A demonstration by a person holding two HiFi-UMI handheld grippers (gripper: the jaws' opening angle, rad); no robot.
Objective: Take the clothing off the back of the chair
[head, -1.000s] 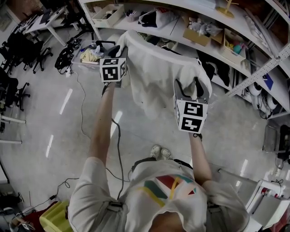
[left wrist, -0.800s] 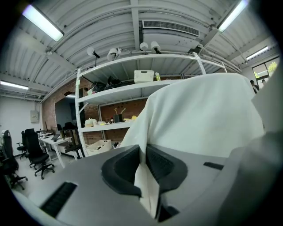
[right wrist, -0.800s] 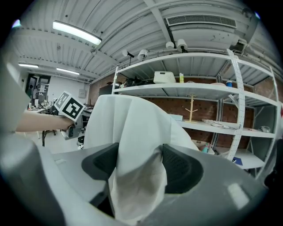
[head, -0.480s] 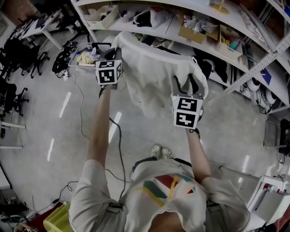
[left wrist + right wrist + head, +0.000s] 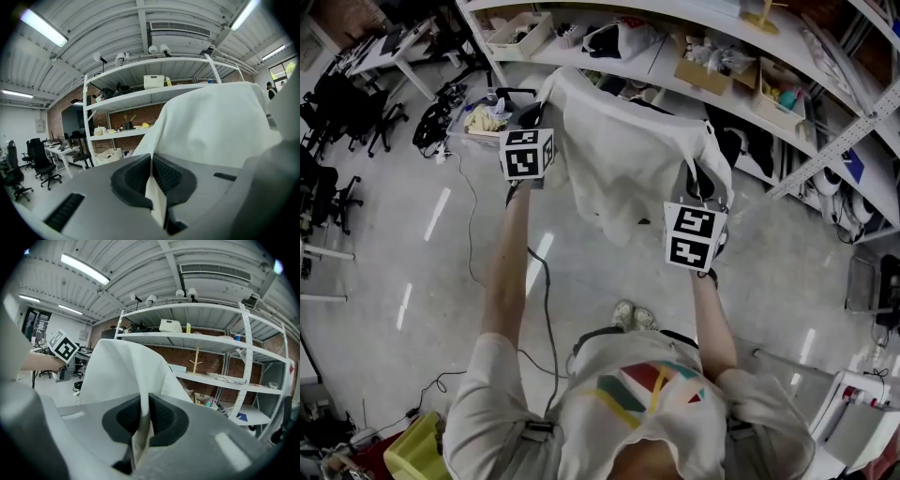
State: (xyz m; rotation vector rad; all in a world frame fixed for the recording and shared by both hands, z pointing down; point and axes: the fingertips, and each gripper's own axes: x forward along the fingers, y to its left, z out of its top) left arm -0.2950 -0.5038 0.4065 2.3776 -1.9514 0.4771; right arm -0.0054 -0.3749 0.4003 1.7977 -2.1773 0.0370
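- Shelving [image 5: 694, 37] cluttered with boxes lined the far wall; the white garment [image 5: 619, 159] hung draped over the chair back, which it hid.
- Left gripper [image 5: 539, 117] was clamped on the garment's upper left corner; that thin fold could slip out on lifting.
- Right gripper [image 5: 701, 187] pinched the upper right corner; a second earlier its jaws stood wide, and both grippers had just closed.
- Uneven pulling might snag the cloth on the chair.

A glossy floor [image 5: 384, 366] is carrying black office chairs [image 5: 342, 98] at upper left; cardboard boxes [image 5: 705, 73] are sitting on the shelf [image 5: 661, 58] along the top.
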